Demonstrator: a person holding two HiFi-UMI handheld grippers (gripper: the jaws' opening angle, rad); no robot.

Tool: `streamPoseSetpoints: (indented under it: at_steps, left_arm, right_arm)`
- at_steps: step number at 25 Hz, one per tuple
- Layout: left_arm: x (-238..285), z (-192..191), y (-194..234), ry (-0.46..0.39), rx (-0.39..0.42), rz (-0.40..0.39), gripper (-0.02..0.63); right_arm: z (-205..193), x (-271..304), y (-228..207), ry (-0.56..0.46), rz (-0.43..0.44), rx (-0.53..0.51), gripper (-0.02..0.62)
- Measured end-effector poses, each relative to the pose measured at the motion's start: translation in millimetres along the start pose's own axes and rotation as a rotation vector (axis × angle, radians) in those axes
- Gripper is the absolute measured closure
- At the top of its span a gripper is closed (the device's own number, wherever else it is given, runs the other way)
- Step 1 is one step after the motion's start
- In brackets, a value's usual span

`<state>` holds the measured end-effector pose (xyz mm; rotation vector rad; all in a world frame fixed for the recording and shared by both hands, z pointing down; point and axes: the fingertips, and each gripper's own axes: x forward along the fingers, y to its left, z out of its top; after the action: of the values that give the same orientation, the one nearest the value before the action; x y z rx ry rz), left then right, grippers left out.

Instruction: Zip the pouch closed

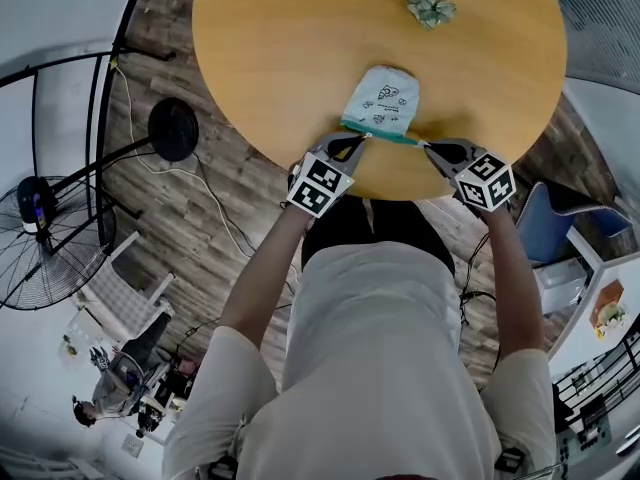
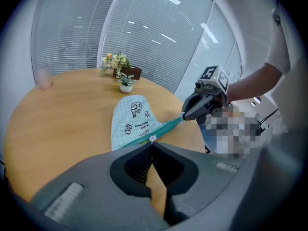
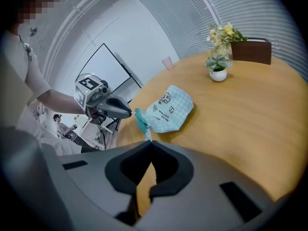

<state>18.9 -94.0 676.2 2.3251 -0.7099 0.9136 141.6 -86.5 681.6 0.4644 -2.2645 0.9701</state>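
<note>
Round wooden tabletop (image 1: 290, 48) — checked fabric pouch (image 1: 383, 98) pinched between left tool (image 1: 364, 137), right tool (image 1: 426, 145)

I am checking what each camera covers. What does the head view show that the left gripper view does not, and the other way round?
Only the head view: the fan and the left gripper seen from above. Only the left gripper view: the blinds, a cup, and the left jaws shut on the zipper pull. Both: the table, the pouch, the plant, and the right gripper holding the pouch's far end.
</note>
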Motion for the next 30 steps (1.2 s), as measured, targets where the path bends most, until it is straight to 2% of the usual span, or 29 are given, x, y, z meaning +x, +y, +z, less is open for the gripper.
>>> streamPoseSetpoints:
  at_steps: [6, 17, 20, 30]
  left_arm:
    - [-4, -4, 8, -0.004, -0.040, 0.033, 0.586]
    - [-17, 0, 7, -0.010, -0.060, 0.057, 0.586]
    - [-18, 2, 2, -0.001, -0.037, 0.053, 0.586]
    - [-17, -12, 4, 0.047, -0.071, 0.067, 0.586]
  right_arm:
    - [-8, -8, -9, -0.002, -0.009, -0.015, 0.594]
    - [-16, -25, -19, -0.018, -0.020, -0.011, 0.594]
    - [-18, -27, -22, -0.024, -0.020, -0.009, 0.594]
    - [-27, -21, -13, -0.004, -0.008, -0.015, 0.594]
